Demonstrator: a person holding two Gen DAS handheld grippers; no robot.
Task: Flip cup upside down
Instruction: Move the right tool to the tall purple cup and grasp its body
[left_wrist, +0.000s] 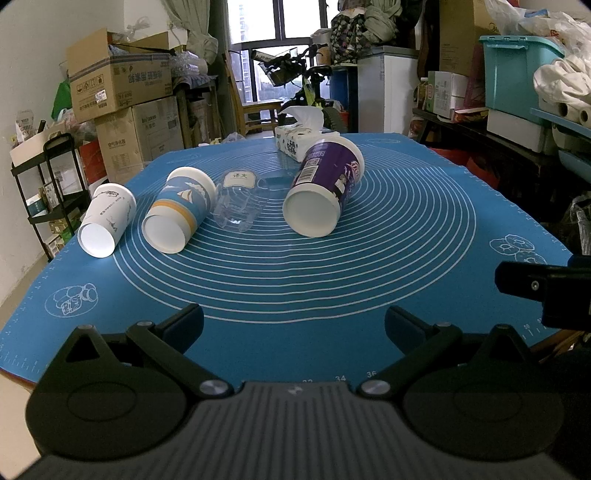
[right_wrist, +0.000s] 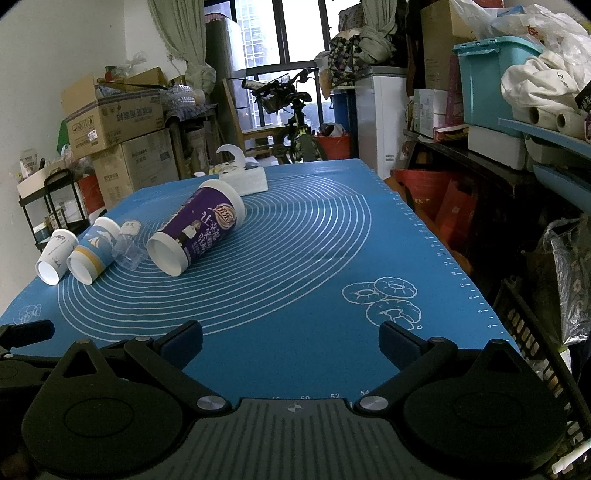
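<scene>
Purple paper cup with a white rim (left_wrist: 325, 184) lies on its side ahead of the left claw (left_wrist: 294, 325), base toward it, mouth hidden. Left of it lie a clear plastic cup (left_wrist: 240, 203), hard to make out, a blue sailboat paper cup (left_wrist: 180, 212) and a white paper cup (left_wrist: 107, 219). Both the left claw and the right claw (right_wrist: 290, 341) are spread wide, grasping nothing, above the blue ringed silicone mat (left_wrist: 406, 258). Behind the purple cup sits a white tissue pack (left_wrist: 295, 138), partly covered.

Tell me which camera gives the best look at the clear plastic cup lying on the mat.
The left wrist view: the clear plastic cup lies on its side, larger and nearer mid-frame, its white label readable. In the right wrist view the cup is small, far left, squeezed between the sailboat cup and purple cup.
</scene>
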